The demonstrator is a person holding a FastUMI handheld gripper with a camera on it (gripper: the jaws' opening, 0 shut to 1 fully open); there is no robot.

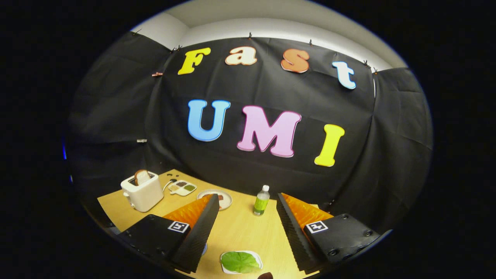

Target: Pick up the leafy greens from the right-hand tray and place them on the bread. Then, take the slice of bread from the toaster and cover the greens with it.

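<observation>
Gripper [245, 226] spread wide above the wooden table [236, 232]; ridged fingers [201, 228] flank a flat green leaf [239, 261] on its white tray [255, 255]. Beyond: toaster [142, 192] holding bread [142, 177], plate [224, 199], bottle [261, 200].

A green-filled bottle [261, 200] stands on the wooden table [240, 228], well apart from a compartmented dish [182, 188].

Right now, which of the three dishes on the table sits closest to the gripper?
The small white tray holding the green leaf, lying between the open fingers of the gripper. The round plate and divided dish lie farther off, toward the toaster.
</observation>
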